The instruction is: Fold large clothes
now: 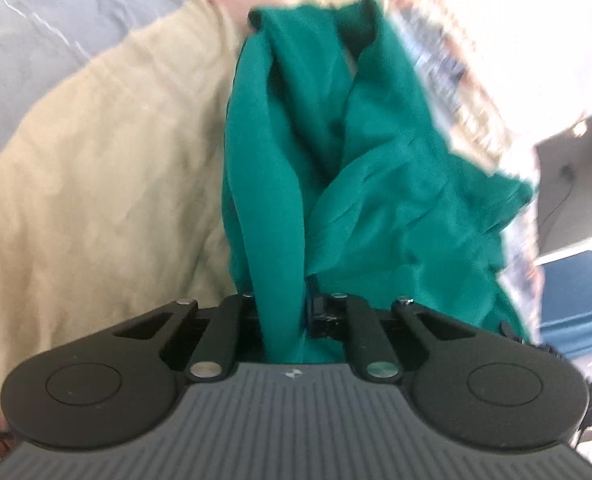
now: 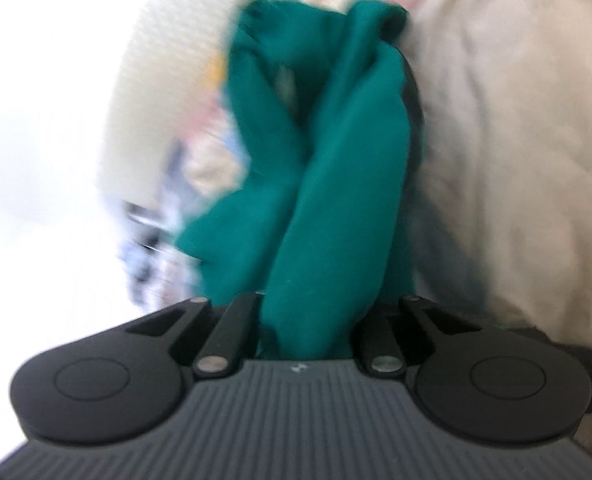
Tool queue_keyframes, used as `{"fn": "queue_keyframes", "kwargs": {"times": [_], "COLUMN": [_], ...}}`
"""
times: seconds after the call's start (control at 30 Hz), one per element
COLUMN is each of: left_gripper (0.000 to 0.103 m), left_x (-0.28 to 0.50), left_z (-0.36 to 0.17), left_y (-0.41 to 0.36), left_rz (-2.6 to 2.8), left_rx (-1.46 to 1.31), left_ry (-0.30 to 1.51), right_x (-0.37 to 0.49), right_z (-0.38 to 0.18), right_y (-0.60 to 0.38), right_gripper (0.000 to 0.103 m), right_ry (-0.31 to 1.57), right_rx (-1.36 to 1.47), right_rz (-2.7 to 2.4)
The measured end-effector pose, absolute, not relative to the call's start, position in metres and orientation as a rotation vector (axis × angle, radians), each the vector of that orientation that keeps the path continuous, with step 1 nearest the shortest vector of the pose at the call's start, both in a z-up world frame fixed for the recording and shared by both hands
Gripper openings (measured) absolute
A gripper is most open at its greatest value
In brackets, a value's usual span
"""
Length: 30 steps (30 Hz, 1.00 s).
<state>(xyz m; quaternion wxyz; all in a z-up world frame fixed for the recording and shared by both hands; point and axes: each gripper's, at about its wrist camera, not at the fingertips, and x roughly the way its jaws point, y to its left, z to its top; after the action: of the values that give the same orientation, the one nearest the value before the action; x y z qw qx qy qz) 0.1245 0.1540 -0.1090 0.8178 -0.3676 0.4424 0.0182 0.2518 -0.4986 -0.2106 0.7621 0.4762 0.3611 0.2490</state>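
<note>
Nearest in the left wrist view, at 6 o'clock, sits the ribbed grey body of the left gripper [image 1: 283, 312], its black arms drawn in close around a bunch of green cloth [image 1: 336, 152]. The jaws are narrow and clamped on that fabric, which fills the gap between them. From there the cloth runs up toward 12 o'clock in thick twisted folds, with a wider loose flap spreading out toward 3 o'clock. Its far end shows a dark hollow fold near the top of the frame.

To the left of the cloth, from 7 to 11 o'clock, lies a pale yellow blanket [image 1: 95, 168], wrinkled, with the green fabric just beside or over its edge. Farther off, at 10 to 11 o'clock, is a grey blue cover [image 1: 35, 40]. At 3 to 4 o'clock, in the distance, stands something blue [image 1: 572, 284], too blurred to name.

In the right wrist view the right gripper [image 2: 308, 320] fills 6 o'clock the same way, its jaws pulled in and gripping the green cloth [image 2: 328, 160]. The fabric rises toward 12 o'clock as two crossing rolls. A cream blanket [image 2: 516, 160] covers 1 to 5 o'clock. The left side is washed out white and motion-blurred.
</note>
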Motion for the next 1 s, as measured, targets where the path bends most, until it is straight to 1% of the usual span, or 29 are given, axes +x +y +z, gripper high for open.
{"fn": "queue_keyframes", "kwargs": {"times": [0.1, 0.23, 0.47, 0.6, 0.7, 0.8, 0.9, 1.0], "left_gripper": [0.01, 0.01, 0.01, 0.01, 0.01, 0.01, 0.01, 0.01], "left_x": [0.114, 0.105, 0.092, 0.078, 0.065, 0.059, 0.07, 0.09], "left_z": [-0.088, -0.064, -0.034, -0.02, -0.013, -0.008, -0.008, -0.014], "left_y": [0.171, 0.184, 0.199, 0.205, 0.21, 0.215, 0.216, 0.221], "left_rz": [0.009, -0.019, -0.076, -0.139, -0.173, -0.187, -0.211, -0.208], "left_rx": [-0.85, -0.904, -0.955, -0.984, -1.005, -1.035, -1.042, -1.116], "left_ry": [0.876, 0.816, 0.77, 0.764, 0.746, 0.726, 0.687, 0.632], "right_x": [0.246, 0.236, 0.216, 0.191, 0.174, 0.172, 0.187, 0.209], "right_z": [-0.197, -0.183, -0.174, -0.159, -0.146, -0.147, -0.153, -0.149], "right_y": [-0.506, -0.513, -0.526, -0.535, -0.541, -0.546, -0.547, -0.54], "right_gripper": [0.01, 0.01, 0.01, 0.011, 0.011, 0.013, 0.013, 0.013], "right_ry": [0.707, 0.653, 0.604, 0.608, 0.582, 0.578, 0.572, 0.574], "right_rx": [1.151, 1.214, 1.269, 1.302, 1.298, 1.319, 1.338, 1.347], "right_rz": [0.633, 0.702, 0.746, 0.734, 0.742, 0.715, 0.695, 0.684]}}
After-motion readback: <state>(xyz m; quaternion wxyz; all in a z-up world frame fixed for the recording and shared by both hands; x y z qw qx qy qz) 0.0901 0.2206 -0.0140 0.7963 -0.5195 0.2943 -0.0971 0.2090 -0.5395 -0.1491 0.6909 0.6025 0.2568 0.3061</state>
